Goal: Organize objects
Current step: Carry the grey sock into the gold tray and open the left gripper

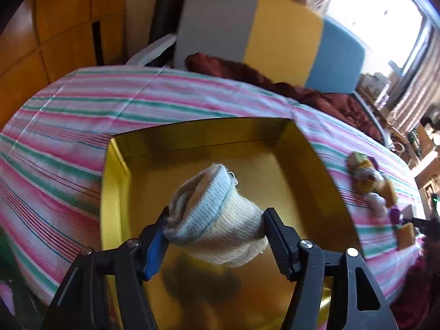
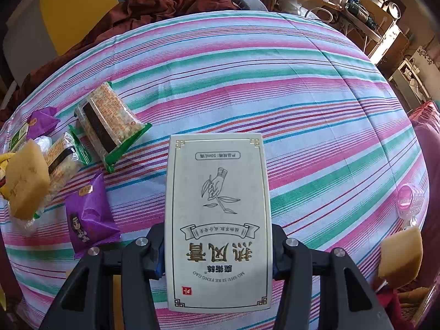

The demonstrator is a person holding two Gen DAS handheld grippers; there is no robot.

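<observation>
Black left gripper [image 1: 216,228] clamps a rolled sock [image 1: 217,220], held above the gold tray [image 1: 115,192] on the striped cloth [image 1: 68,126]. Right gripper [image 2: 218,250] pinches a white box [image 2: 218,220] level above the cloth, snack packets [image 2: 107,123] far left.

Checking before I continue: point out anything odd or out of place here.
The snacks lie jumbled at the cloth's left edge, not sorted. The left gripper holds a rolled sock over the gold box; the right gripper holds a carton.

We are holding a rolled sock [image 1: 217,217] between the left fingers [image 1: 277,239] above a box [image 1: 115,192]; snack packets [image 2: 110,121] are lying left of the right fingers' carton [image 2: 218,220].
</observation>
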